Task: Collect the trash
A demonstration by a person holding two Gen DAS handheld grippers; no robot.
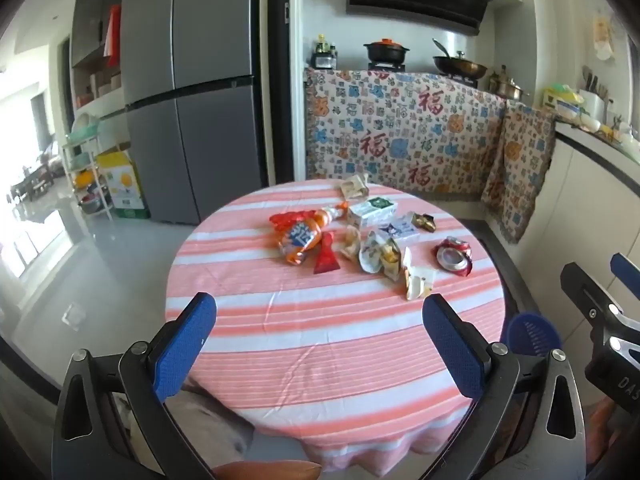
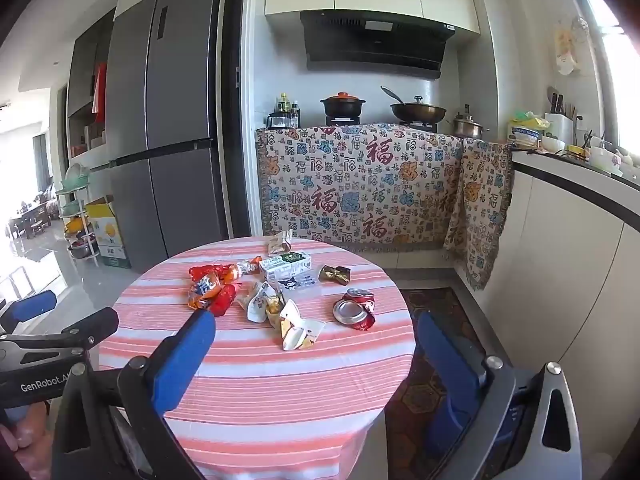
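Note:
A round table with a pink and white striped cloth point(image 1: 320, 340) point(image 2: 280, 380) carries a pile of trash at its far half. There is a crushed orange soda bottle point(image 1: 300, 236) point(image 2: 206, 288), a crushed red can point(image 1: 454, 256) point(image 2: 356, 309), a white and green carton point(image 1: 372, 210) point(image 2: 286, 265), a gold wrapper point(image 1: 424, 221) point(image 2: 335, 274) and several crumpled snack wrappers point(image 1: 378, 254) point(image 2: 298, 330). My left gripper point(image 1: 320, 320) is open and empty above the table's near edge. My right gripper point(image 2: 316, 338) is open and empty, to the right of the left one.
A blue basket point(image 1: 534, 334) stands low at the table's right side. A grey fridge point(image 1: 192, 92) is behind on the left. A stove counter draped with a patterned cloth point(image 2: 360, 188) is behind the table. A white counter point(image 2: 580, 240) runs along the right.

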